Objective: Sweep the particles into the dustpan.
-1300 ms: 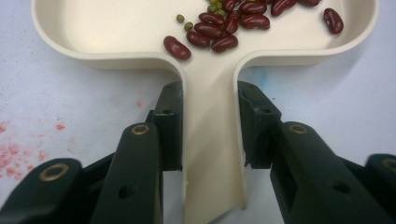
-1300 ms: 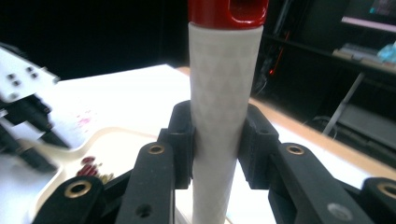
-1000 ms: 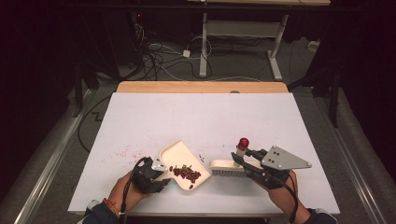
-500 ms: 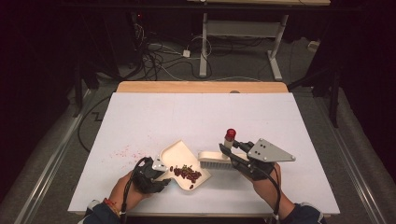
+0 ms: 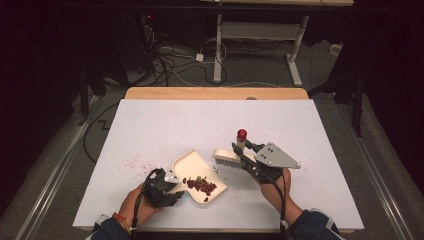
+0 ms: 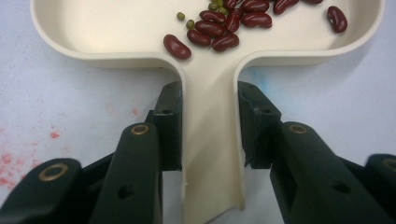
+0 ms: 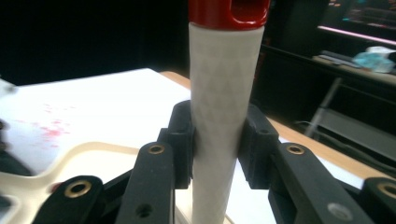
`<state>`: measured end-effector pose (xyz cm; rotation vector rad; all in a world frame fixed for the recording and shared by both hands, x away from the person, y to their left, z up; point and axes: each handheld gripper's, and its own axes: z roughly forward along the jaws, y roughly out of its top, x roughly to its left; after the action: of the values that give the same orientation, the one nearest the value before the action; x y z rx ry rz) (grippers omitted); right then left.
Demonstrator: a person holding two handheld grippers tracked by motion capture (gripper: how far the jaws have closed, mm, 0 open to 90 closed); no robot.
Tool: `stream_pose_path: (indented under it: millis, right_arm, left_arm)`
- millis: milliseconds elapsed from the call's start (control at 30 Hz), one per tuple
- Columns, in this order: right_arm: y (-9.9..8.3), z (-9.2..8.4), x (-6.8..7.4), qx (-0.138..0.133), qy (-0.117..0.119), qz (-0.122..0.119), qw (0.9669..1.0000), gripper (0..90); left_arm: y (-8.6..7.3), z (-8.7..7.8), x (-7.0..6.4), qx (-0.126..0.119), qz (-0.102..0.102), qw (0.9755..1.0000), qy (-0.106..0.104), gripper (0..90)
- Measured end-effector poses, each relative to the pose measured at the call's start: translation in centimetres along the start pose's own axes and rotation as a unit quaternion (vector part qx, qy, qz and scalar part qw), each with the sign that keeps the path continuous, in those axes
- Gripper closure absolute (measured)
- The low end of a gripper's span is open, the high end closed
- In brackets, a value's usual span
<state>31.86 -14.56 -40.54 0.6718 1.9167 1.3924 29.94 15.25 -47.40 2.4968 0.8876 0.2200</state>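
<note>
Left gripper [image 5: 167, 184] jaws clamp dustpan [image 5: 192, 167] handle near counter [image 5: 300, 130] front edge; beans [image 5: 202, 185] inside. Right gripper [image 5: 247, 157] jaws grasp brush [image 5: 230, 156] handle beside pan.

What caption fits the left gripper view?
Left gripper clamps the cream dustpan's handle on the white table; kidney beans and green beans lie inside.

Both tools clamped tight — left tool [image 5: 167, 181] low and level, right tool [image 5: 244, 152] tilted up.

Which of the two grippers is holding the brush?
The right gripper. Its jaws clamp the brush by its white, red-capped handle, while the left gripper grips the dustpan handle.
</note>
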Motion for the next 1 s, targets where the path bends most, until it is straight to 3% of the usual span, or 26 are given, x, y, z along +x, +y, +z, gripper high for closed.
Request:
stream_pose_path:
  millis: [233, 433, 667, 700, 1000]
  right_arm:
    - [0.6, -0.1, 2.7, -0.005, 0.044, -0.009, 0.999, 69.9]
    - [1.2, -0.6, 2.6, -0.021, 0.052, -0.002, 0.9984, 69.9]
    - [1.5, -1.9, 1.4, -0.038, 0.016, -0.013, 0.9991, 69.9]
    - [1.3, -2.1, 1.0, -0.036, -0.001, -0.022, 0.9991, 69.9]
    - [-0.2, -3.2, 0.0, -0.002, -0.027, -0.033, 0.9991, 70.0]
  left_arm:
    - [0.0, 0.0, 0.0, 0.0, -0.002, 1.0, -0.001, 62.8]
    - [0.0, 0.0, 0.1, 0.0, 0.0, 1.0, -0.001, 62.8]
    - [0.1, -0.1, 0.0, 0.003, 0.001, 1.0, 0.0, 63.0]
    - [0.1, -0.1, 0.0, 0.006, 0.003, 1.0, 0.001, 63.0]
    - [-0.3, -0.7, -0.2, 0.003, -0.005, 1.0, 0.003, 62.9]
